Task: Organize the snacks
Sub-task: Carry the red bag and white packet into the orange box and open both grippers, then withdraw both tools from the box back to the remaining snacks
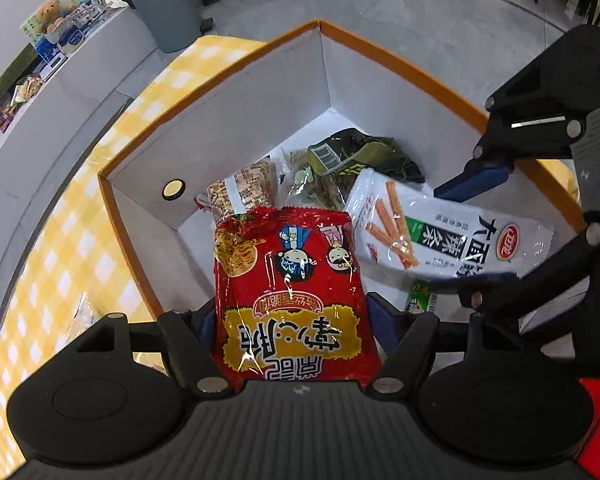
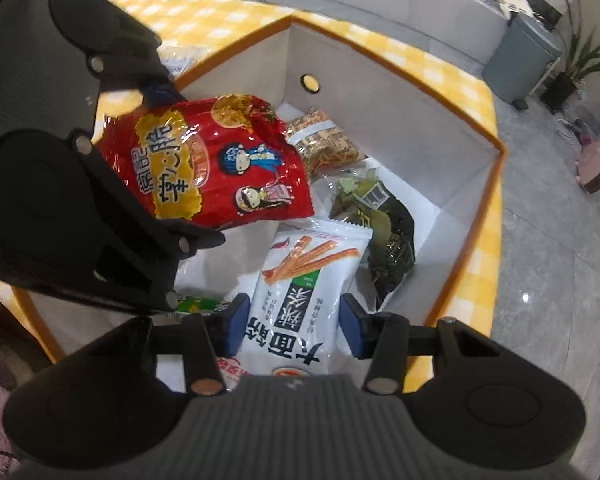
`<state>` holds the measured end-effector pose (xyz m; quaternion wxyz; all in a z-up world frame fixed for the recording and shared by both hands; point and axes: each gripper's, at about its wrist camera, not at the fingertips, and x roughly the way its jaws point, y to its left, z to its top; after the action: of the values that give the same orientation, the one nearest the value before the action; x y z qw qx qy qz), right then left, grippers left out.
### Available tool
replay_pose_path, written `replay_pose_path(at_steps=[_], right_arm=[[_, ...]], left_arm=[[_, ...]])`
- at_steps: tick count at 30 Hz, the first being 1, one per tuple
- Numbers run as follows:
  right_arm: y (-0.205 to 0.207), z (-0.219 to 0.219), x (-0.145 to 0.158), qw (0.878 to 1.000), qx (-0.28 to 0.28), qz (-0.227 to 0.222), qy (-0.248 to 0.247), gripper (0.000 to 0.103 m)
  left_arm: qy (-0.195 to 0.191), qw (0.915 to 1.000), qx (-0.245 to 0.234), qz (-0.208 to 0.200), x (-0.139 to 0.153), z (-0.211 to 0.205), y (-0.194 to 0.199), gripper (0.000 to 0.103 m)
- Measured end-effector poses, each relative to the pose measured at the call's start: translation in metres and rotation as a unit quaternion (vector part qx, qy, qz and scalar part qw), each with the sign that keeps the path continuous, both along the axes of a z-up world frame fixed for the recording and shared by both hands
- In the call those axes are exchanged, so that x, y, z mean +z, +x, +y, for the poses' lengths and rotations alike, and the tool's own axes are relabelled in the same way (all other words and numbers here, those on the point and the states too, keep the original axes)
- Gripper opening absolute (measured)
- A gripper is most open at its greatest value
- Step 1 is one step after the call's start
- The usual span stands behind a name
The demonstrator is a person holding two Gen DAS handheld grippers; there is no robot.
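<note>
- Clamped between the fingers of the left gripper (image 1: 296,320): red noodle bag (image 1: 288,280), held over the near-left part of the box, above the floor of it.
- White box (image 1: 236,120) with orange rim, on a yellow checked tablecloth (image 1: 60,216), holding the other snacks.
- White bag of spicy sticks (image 2: 300,280) lying flat on the box floor, between the spread fingers of the right gripper (image 2: 294,324); blue pads (image 2: 236,320) apart, either side of the bag, contact with it impossible to tell.
- Dark green packet (image 2: 392,236) just beyond the white bag, near the far wall.
- Clear packet of brown crackers (image 2: 324,140) beside the red bag, near the far corner.
- Small green wrapper (image 2: 198,304) partly hidden under the left gripper.
</note>
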<state>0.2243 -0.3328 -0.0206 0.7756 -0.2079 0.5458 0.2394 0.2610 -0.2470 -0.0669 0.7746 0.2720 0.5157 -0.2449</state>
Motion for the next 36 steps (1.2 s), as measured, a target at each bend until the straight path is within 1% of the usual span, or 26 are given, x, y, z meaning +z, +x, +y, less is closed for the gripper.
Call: replay_pose_path(at_steps=[4,6,10,14,20,25,28,30,31,32,36], right_arm=[[0.005,0.002,-0.008,1.000,0.025,0.013,-0.002,0.048],[0.004,0.004,-0.010,0.999,0.035,0.015,-0.013,0.048],[0.009,0.003,-0.015,0.999,0.043,0.015,-0.024,0.048],[0.011,0.001,-0.017,0.999,0.038,0.012,-0.020,0.049],[0.013,0.002,-0.021,0.999,0.032,0.013,-0.012,0.048],[0.013,0.004,-0.024,1.000,0.020,0.018,-0.006,0.049],[0.014,0.007,-0.025,1.000,0.014,0.020,-0.009,0.050],[0.012,0.009,-0.024,1.000,0.015,0.018,-0.011,0.055],[0.012,0.011,-0.023,1.000,0.016,0.017,-0.012,0.061],[0.011,0.012,-0.021,1.000,0.015,0.014,-0.014,0.063],[0.009,0.015,-0.014,1.000,0.012,0.006,-0.020,0.064]], left_arm=[[0.001,0.9996,0.012,0.025,-0.004,-0.001,0.004,0.083],[0.007,0.9995,0.015,0.028,-0.007,-0.002,0.006,0.087],[0.011,0.9992,0.025,0.029,-0.010,-0.002,0.011,0.088],[-0.002,0.9991,0.040,0.014,-0.008,0.001,0.013,0.088],[-0.039,0.9967,0.071,0.008,0.002,0.012,0.017,0.087],[-0.055,0.9951,0.083,0.004,0.013,0.020,0.015,0.087],[-0.065,0.9941,0.086,0.008,0.019,0.025,0.012,0.087],[-0.066,0.9943,0.084,0.004,0.022,0.026,0.010,0.087],[-0.066,0.9944,0.083,0.002,0.024,0.027,0.009,0.087],[-0.066,0.9944,0.083,0.000,0.024,0.028,0.009,0.087],[-0.076,0.9939,0.079,-0.001,0.030,0.034,0.003,0.085]])
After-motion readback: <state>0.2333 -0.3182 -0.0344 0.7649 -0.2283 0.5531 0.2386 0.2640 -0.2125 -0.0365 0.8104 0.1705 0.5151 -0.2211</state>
